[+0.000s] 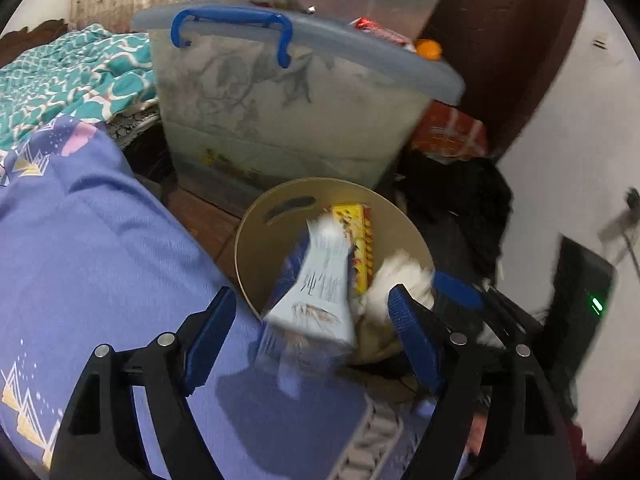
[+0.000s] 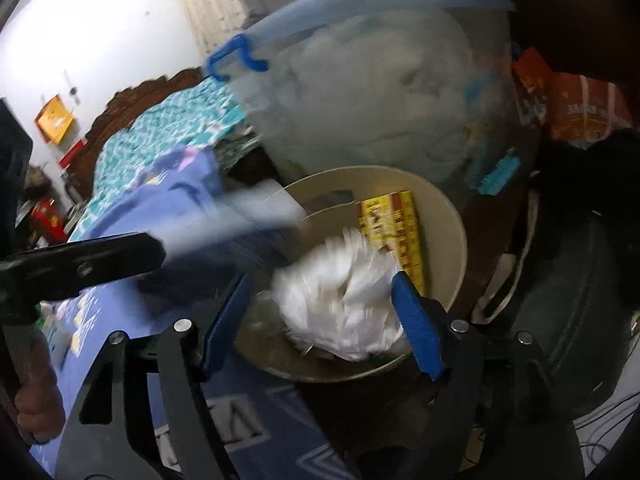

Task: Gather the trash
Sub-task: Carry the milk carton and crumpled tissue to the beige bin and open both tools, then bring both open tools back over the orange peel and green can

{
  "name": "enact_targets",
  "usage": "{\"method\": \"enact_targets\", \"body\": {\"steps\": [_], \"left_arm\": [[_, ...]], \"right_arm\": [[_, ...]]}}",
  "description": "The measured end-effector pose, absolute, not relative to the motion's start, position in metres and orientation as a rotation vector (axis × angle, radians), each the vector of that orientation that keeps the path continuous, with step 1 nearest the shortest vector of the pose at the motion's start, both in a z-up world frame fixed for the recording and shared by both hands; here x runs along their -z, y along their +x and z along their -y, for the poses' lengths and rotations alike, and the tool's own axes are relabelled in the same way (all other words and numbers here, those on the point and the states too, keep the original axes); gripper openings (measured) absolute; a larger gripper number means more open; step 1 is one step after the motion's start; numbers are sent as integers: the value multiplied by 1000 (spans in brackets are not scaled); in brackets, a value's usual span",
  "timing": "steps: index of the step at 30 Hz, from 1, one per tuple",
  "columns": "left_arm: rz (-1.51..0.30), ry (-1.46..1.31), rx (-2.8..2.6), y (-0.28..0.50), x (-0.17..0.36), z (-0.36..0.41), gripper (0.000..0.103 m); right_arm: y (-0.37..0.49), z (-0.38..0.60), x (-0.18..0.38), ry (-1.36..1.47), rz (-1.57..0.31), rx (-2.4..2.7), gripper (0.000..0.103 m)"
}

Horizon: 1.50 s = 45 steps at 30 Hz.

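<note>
Purple bedspread (image 1: 100,240), beige bin (image 1: 256,240) beside it, clear storage tub (image 1: 280,120) behind

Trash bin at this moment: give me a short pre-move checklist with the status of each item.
1. Left gripper open: ok.
2. Right gripper open: ok.
3. Light blue packet fully inside the trash bin: cannot tell, motion-blurred.
4. White crumpled plastic over the bin: ok; settled inside: cannot tell.
5. Yellow box inside bin: ok.
6. Bin upright, opening unobstructed: ok.
</note>
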<state>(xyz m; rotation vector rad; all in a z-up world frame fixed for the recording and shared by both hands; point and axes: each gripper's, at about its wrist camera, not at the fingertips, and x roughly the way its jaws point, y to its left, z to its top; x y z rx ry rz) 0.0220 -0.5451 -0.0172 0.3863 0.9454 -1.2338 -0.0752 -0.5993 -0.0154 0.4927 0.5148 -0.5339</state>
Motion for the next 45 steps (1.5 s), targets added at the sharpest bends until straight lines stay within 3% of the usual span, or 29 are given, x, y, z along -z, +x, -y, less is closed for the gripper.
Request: {"method": "enact_targets", "body": {"steps": [5,13,22,31,39,40,45], "left_arm": [[-936,367,1239,19,13,521,74],[-921,361,1211,8,9,420,75],[-902,254,1051,29,2,257,75],[-883,-81,667,115,-11,80,70],[-933,-102,548,194,14,60,64],[-955,-112,558,201,18,64,57],[-1013,-114,600,212,38,82,46]], "right_arm": [[-93,588,13,542,-451,530,74],[-77,538,5,552,-451,397,74],[-4,441,-2,476,-544,132,74],[84,310,-17,352,-639,-160,74],[174,224,-39,282,-721,-281,79],[184,217,-38,274,-743,-274,79],[212,197,-25,238,-840,-264,75]]}}
